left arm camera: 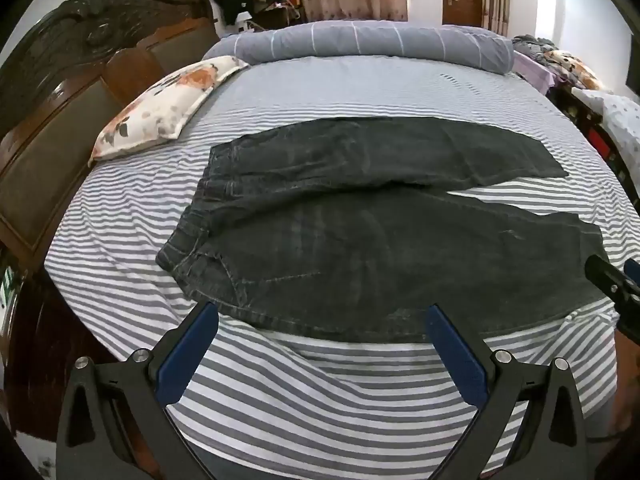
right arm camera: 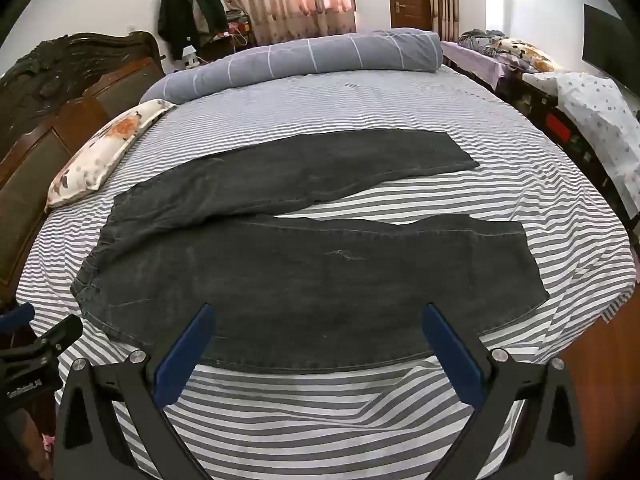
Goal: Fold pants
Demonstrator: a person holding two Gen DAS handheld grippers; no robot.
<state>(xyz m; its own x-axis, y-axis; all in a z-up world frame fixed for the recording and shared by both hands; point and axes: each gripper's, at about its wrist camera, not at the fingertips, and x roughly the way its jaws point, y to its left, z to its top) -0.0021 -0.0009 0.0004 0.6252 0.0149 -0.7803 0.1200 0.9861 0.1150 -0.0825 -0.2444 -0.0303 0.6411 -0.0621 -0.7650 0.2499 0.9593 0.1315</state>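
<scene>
Pants (left arm camera: 360,240), dark grey denim, lie flat and unfolded on the striped sheet (left arm camera: 320,392) of the bed, waistband toward the carved wooden headboard (left arm camera: 60,100), both legs running away from it with a narrow wedge of sheet showing between them. I read my left gripper (left arm camera: 322,312) as fully spread, blue-padded fingers (left arm camera: 188,352) hanging over the near edge of the pants close to the waist end, nothing between them. My right gripper (right arm camera: 316,312) is equally wide and holds nothing, poised above the near leg's lower edge. Whether either fingertip touches the fabric I cannot tell. A floral pillow (left arm camera: 160,108) sits beside the headboard, just beyond the waistband. A rolled grey duvet (right arm camera: 300,56) lies along the far side of the bed.
</scene>
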